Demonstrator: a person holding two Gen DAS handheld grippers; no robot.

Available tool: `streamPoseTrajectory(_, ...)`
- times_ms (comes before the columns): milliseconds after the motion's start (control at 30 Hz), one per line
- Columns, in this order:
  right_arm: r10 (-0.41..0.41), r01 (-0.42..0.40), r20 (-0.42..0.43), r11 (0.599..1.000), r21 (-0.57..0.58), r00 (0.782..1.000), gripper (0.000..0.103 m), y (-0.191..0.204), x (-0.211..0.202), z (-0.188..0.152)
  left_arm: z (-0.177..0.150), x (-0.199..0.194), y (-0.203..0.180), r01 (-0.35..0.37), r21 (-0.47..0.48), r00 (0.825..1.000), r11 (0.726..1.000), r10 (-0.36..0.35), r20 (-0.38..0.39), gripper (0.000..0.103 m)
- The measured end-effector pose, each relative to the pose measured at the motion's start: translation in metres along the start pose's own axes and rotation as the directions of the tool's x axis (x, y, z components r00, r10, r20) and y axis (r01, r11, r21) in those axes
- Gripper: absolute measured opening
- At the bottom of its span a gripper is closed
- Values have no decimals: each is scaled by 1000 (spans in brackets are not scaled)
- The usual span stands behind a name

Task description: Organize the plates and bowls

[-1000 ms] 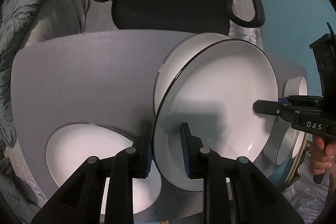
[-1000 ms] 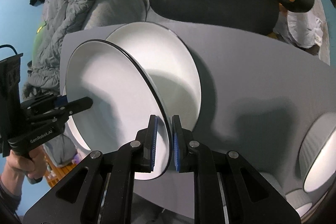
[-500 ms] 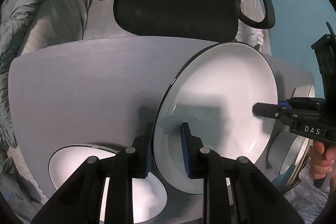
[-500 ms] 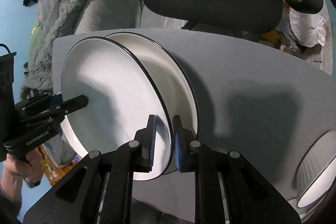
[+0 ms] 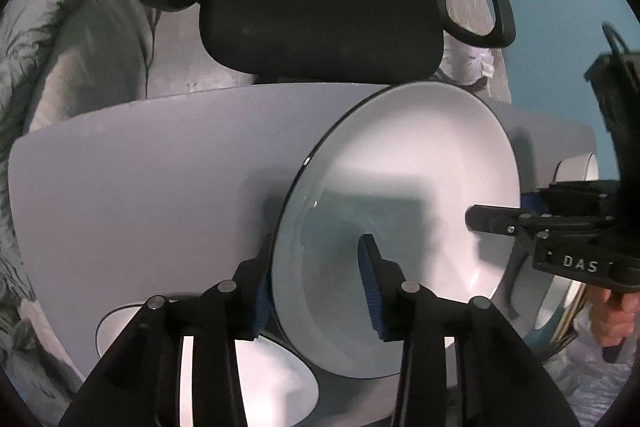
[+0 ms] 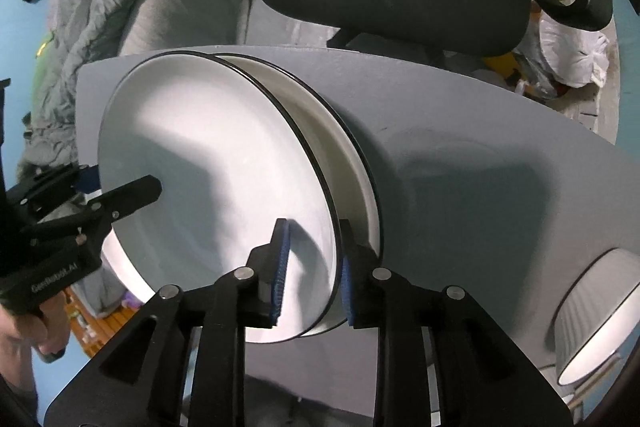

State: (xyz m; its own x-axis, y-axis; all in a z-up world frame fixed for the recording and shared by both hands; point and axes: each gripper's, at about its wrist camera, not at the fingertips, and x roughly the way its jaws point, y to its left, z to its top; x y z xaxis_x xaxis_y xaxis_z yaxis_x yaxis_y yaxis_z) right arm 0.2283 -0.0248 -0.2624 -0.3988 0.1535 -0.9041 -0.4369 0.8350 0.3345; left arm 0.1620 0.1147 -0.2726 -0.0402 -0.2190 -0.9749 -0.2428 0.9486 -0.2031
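White plate [image 5: 404,187] sits btwn both hand-held gripper jaws, edge-on.

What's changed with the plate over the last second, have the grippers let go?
Both grippers have opened: the left gripper and right gripper now straddle the top plate rim with gaps. That plate has come down nearly onto the lower plate, hiding most of it. The gray table and ribbed bowl are unchanged.
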Motion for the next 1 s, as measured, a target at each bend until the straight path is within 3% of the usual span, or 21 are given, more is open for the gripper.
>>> streamPoseTrajectory(300, -39, 43, -59, 997, 70, 997, 31, -1, -1, 3, -14, -1, 0, 6, 4, 1000, 1000, -6, 5, 47)
streamPoseTrajectory(400, -10, 17, -68, 994, 106, 998, 43, -5, -5, 3, -21, -4, 4, 18, -13, 1000, 1000, -18, 14, 47)
streamPoseTrajectory(667, -7, 12, -41, 992, 128, 999, 46, -3, -12, -4, -28, -16, 8, 18, -32, 999, 999, -16, 47, 54)
streamPoseTrajectory(867, -13, 18, -34, 990, 142, 999, 54, 0, -13, -8, -32, -28, 9, 22, -40, 998, 999, -19, 68, 54)
streamPoseTrajectory(1000, -22, 25, -21, 987, 156, 1000, 54, 2, -16, -11, -35, -35, 8, 30, -50, 996, 998, -26, 88, 62)
